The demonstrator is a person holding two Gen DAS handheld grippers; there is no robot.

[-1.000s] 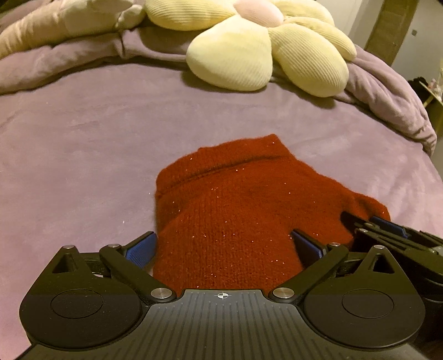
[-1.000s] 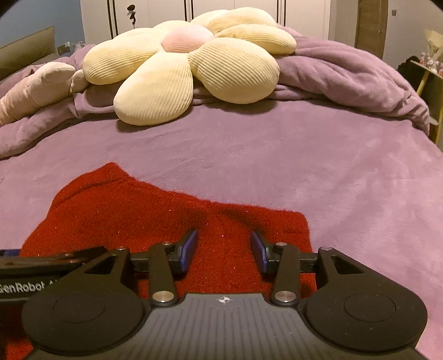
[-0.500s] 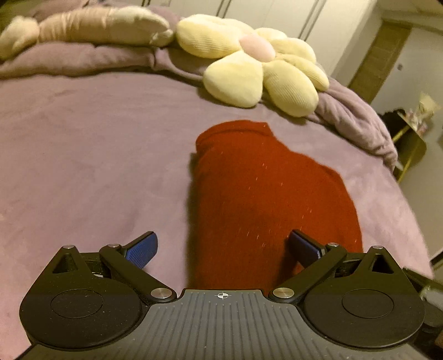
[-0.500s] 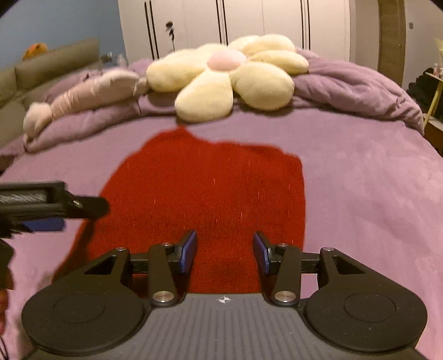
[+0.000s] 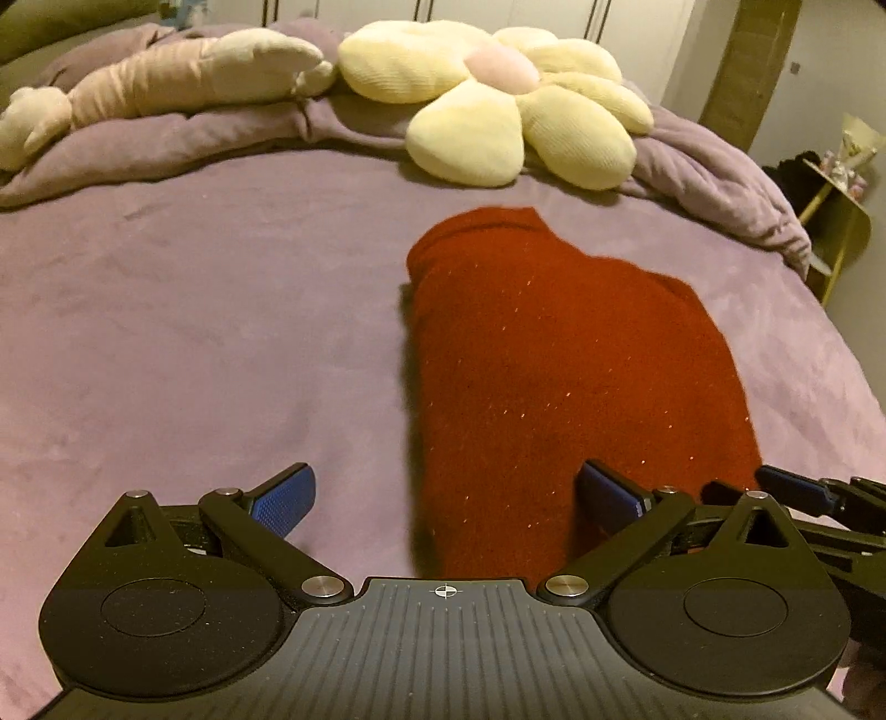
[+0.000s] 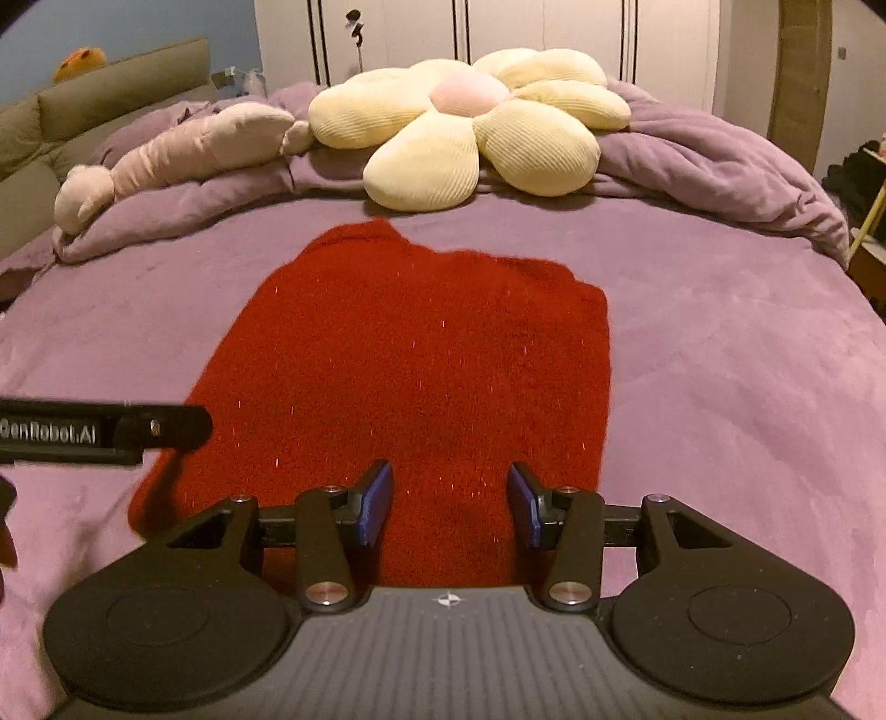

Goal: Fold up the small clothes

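Observation:
A red knitted garment (image 5: 559, 376) (image 6: 421, 365) lies folded flat on the purple bed cover (image 5: 194, 332) (image 6: 720, 360). My left gripper (image 5: 448, 498) hovers above its near left corner, jaws wide open, with nothing pinched between the blue pads. My right gripper (image 6: 448, 501) hangs over the garment's near edge, jaws partly open and empty. The right gripper's fingers (image 5: 797, 495) show at the right edge of the left wrist view. The left gripper's body (image 6: 99, 432) shows at the left of the right wrist view.
A cream flower-shaped cushion (image 5: 498, 99) (image 6: 470, 127) and a long pinkish plush (image 5: 166, 83) (image 6: 177, 149) rest on the bunched purple duvet (image 6: 720, 166) at the far end. A small yellow side table (image 5: 836, 221) stands past the bed's right edge. White wardrobe doors (image 6: 498, 33) are behind.
Both grippers have drawn back and risen from the garment, so it now looks farther away and lies whole in view. Over the last half second they barely moved.

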